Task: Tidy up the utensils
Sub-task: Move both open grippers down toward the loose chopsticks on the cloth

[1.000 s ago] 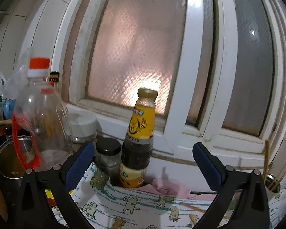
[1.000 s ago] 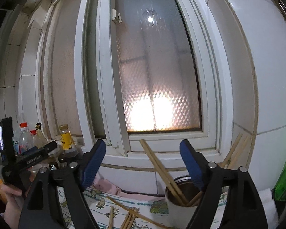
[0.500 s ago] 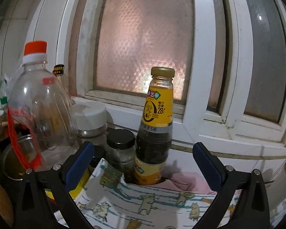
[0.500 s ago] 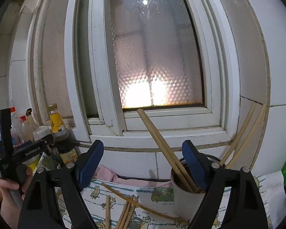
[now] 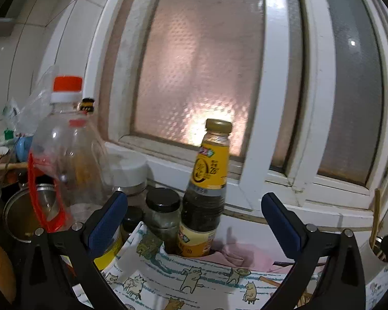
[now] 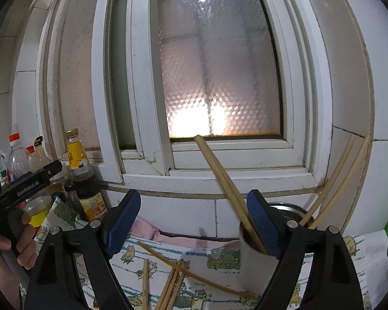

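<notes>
Several chopsticks [image 6: 173,281] lie on the cloth [image 6: 219,258] below and between your right gripper's [image 6: 194,222] wide-spread, empty fingers [image 6: 122,219]; your left gripper [image 5: 194,224] gapes wide too.

Wooden chopsticks [image 6: 221,178], shiny metal cup [image 6: 256,263], printed cloth [image 6: 219,261].

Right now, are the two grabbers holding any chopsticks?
No. Both the left gripper and right gripper are open and empty; the loose chopsticks lie on the cloth.
</notes>
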